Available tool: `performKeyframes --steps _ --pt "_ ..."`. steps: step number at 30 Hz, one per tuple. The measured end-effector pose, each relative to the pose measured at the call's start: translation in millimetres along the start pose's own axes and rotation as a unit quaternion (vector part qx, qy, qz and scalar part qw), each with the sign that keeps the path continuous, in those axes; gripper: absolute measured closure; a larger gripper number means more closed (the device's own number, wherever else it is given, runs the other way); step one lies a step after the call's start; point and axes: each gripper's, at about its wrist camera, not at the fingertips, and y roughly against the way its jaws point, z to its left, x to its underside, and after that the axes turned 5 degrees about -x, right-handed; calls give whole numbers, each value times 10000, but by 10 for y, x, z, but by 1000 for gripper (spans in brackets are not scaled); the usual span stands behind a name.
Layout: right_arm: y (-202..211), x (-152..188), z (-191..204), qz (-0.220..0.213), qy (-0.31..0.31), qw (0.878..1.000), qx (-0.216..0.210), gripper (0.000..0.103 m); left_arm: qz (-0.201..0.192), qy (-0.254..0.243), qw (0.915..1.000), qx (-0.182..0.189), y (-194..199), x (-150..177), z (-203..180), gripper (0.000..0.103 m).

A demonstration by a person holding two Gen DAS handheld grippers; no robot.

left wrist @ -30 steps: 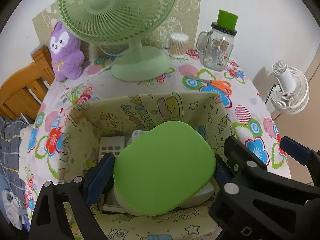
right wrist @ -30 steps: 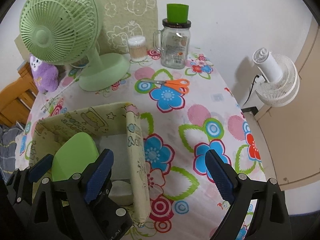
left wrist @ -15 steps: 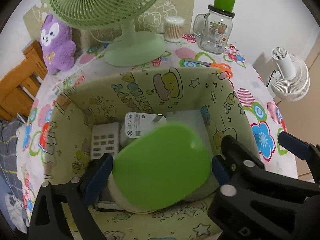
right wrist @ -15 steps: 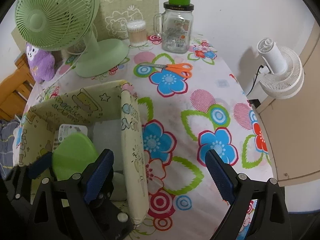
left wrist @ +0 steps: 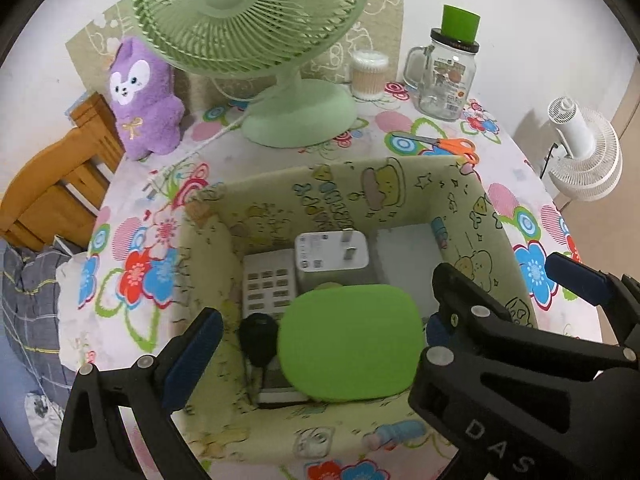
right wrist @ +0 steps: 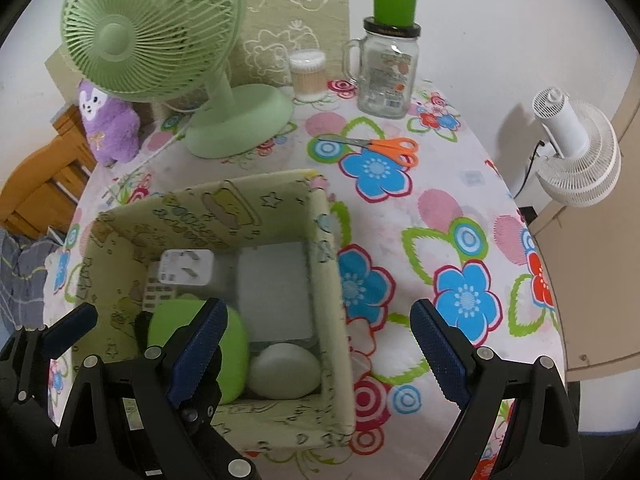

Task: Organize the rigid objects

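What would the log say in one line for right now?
left gripper: open, above green lid | lid: inside box | right gripper: open, empty | scissors: on table

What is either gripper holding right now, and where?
Nothing: the left gripper is open around the green pad in the storage box; right gripper open.

The open-topped yellow cartoon-print fabric box (right wrist: 324, 240) is crowded on its left side by a green rounded pad (left wrist: 350, 342), a white plug adapter (left wrist: 332, 252) and a white keypad remote (left wrist: 270, 284), while its far-right floor lies bare. To the right of the box the flowered tablecloth (right wrist: 440, 240) is open up to the orange-handled scissors (right wrist: 380, 148). Farther back stand a pale green desk fan (right wrist: 224, 120), a clear tub of cotton swabs (right wrist: 308, 74) and a glass mug jar with a green lid (right wrist: 390, 64).
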Motion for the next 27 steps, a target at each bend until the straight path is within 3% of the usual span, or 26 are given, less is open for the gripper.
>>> performKeyframes --steps 11,27 --pt "246 28 156 -162 158 9996 -159 8 -78 192 9998 -25 218 74 199 0" --pt "665 179 75 -437 71 9989 -121 9 -236 670 9974 -69 575 271 468 0"
